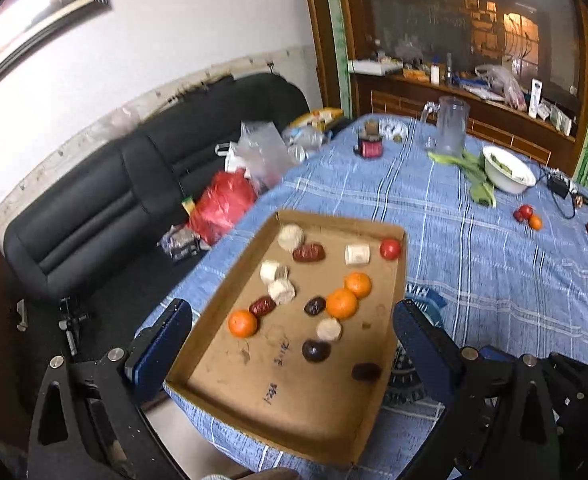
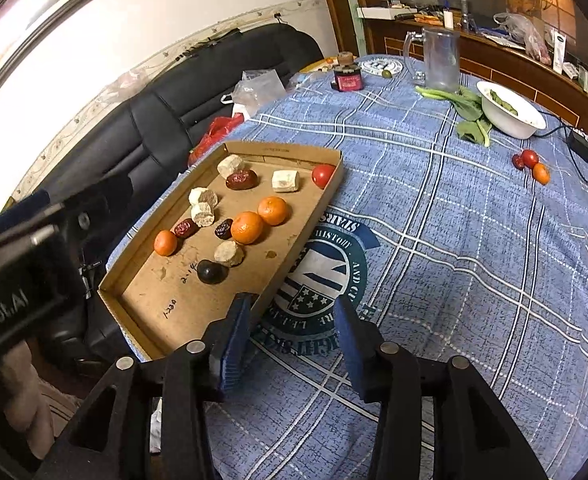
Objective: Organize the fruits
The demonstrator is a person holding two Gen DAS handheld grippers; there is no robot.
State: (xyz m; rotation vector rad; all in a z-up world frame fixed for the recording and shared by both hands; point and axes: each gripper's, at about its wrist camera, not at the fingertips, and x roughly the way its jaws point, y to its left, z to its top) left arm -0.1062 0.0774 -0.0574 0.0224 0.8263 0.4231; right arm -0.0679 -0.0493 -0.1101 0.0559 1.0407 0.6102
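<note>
Both claws gape empty: the left claw point(image 1: 294, 344) straddles the cardboard tray point(image 1: 397, 280), the right claw point(image 2: 292, 340) beside its wall. A careless nudge could roll the tangerines point(image 1: 341, 303) out.

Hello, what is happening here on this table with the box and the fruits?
A person with a gripper in each hand is sorting fruit into a shallow cardboard tray on a blue checked tablecloth. The tray already holds three oranges, a tomato, dark dates and pale chunks. Both the left gripper and the right gripper are open and hold nothing. A few small fruits lie loose across the table near a white bowl.
</note>
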